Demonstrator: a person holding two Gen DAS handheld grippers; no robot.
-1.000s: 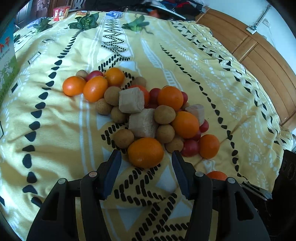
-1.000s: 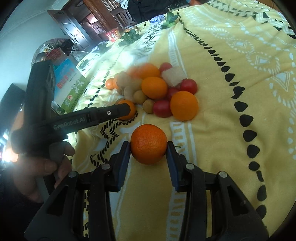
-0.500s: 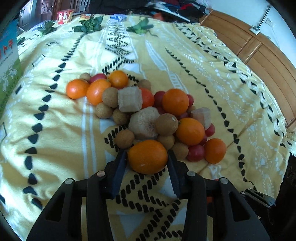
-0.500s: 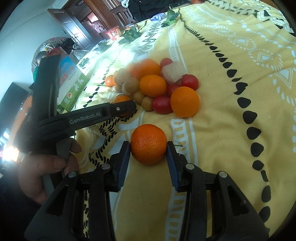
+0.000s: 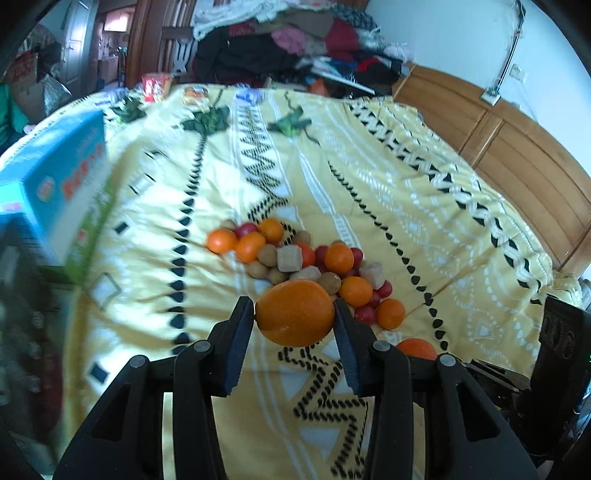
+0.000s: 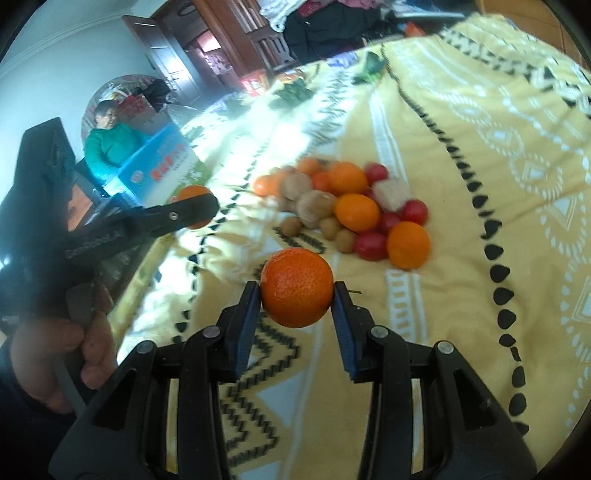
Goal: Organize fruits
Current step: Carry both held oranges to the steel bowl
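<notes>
left hand-held gripper [image 5: 294, 319] clamping orange [image 5: 294, 313], right hand-held gripper [image 6: 296, 301] clamping mandarin [image 6: 296, 287]

Yellow patterned bedspread [image 5: 369, 177], wooden headboard [image 5: 517, 155], piled clothes [image 5: 295, 40], white wall [image 5: 443, 33]

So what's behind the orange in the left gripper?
Behind the orange in the left gripper lies the fruit pile on the bedspread; its nearest pieces are hidden.

Obscured and unreadable items

Blue box [image 5: 55, 192]: cut off at left edge, print blurred. Mandarin [image 5: 415, 349] half hidden behind left gripper's finger. Fruit pile [image 6: 343, 206] blurred; lower fruits overlapped.
</notes>
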